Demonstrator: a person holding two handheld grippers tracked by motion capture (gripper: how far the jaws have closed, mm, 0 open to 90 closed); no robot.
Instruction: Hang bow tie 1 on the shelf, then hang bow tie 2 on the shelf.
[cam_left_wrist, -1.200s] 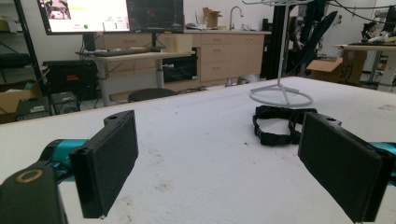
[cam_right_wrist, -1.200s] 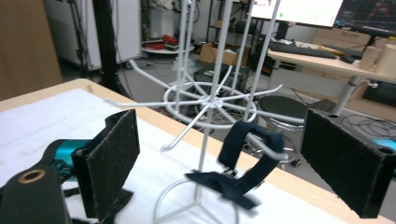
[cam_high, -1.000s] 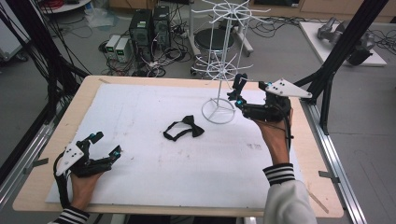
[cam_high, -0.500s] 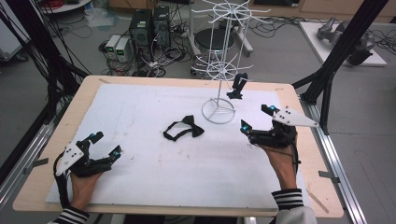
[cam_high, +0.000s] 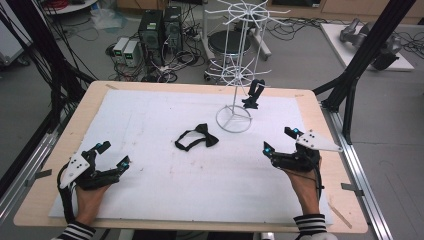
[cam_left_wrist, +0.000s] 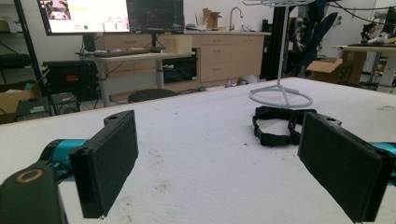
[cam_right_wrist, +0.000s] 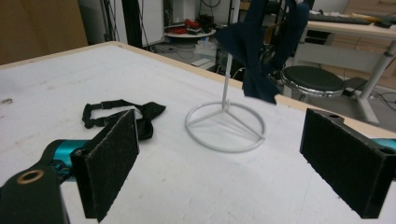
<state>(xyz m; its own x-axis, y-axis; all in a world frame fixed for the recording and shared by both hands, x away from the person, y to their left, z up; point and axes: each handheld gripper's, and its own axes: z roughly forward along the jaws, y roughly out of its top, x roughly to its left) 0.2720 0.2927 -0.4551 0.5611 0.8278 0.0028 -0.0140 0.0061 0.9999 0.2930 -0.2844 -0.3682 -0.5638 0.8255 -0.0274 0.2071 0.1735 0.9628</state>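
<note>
Black bow tie (cam_high: 197, 138) lies loose mid-table, just left of the wire rack (cam_high: 235, 70) base. L gripper (cam_high: 110, 154) sits by the near-left corner, jaws wide, empty, unmoved. R gripper (cam_high: 280, 140) has dropped from rack height to the near-right edge, jaws wide, empty: 2nd tie (cam_high: 254, 94) now hangs on the rack, so the loose one's prob next. R gripper view shows that tie is navy (cam_right_wrist: 254, 51); high view reads it as black.

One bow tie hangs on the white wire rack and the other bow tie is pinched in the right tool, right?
Not quite. One bow tie does hang on the white wire rack, but the other bow tie lies loose on the white table cover. The right tool is open and empty, as the high view shows.
</note>
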